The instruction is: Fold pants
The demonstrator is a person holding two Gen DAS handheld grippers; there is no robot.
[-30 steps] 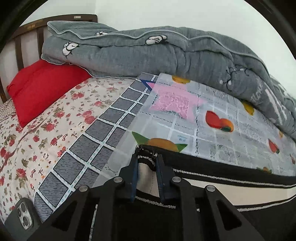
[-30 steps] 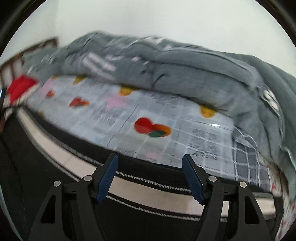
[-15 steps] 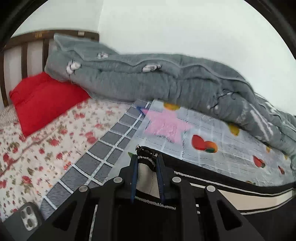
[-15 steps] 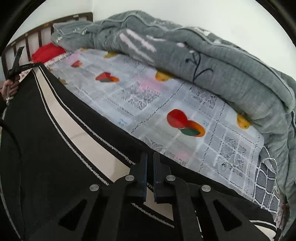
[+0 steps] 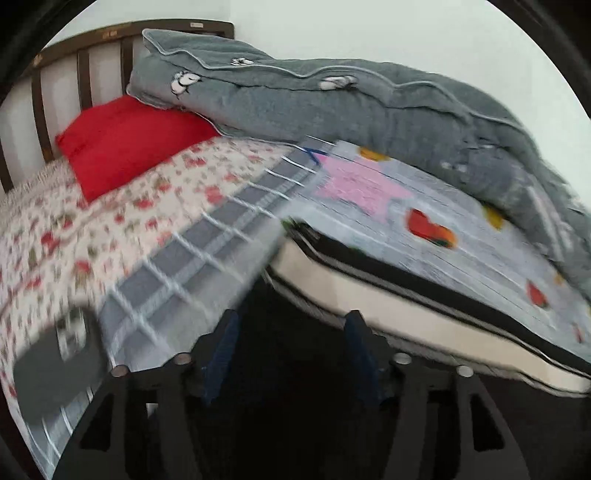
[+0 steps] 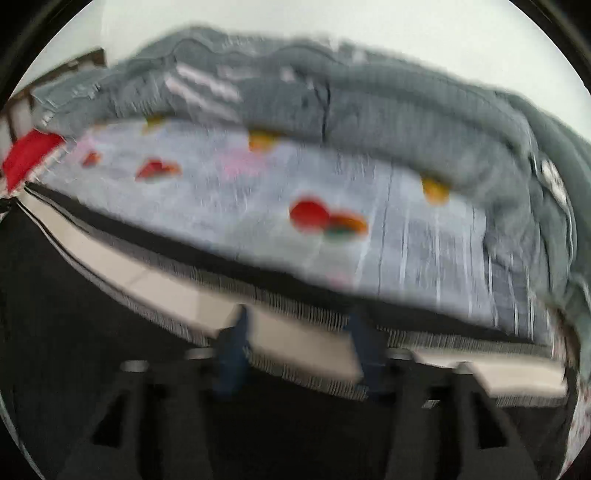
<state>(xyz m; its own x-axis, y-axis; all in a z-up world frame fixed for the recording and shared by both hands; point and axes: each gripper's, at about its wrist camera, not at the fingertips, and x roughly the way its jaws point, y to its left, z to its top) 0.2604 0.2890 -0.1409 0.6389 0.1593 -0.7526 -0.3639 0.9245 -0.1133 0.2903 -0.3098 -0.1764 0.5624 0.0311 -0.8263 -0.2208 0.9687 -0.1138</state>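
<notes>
Both the left gripper (image 5: 291,347) and right gripper (image 6: 299,343), clamped on cloth half a second ago, now hang with jaws released over the black, cream-striped pants (image 5: 424,321) laid beside the grey quilt (image 5: 369,107), suggesting one fold is finished.

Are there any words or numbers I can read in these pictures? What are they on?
None can be read.
Headboard: two small plates on the top rail, too small and blurred to read.
Gray blanket: pale marks near its right end, and pale stripes in the right wrist view, too blurred to tell if they are letters.
Fruit-print sheet: pictures only, blurred.
Phone: no text visible.
</notes>
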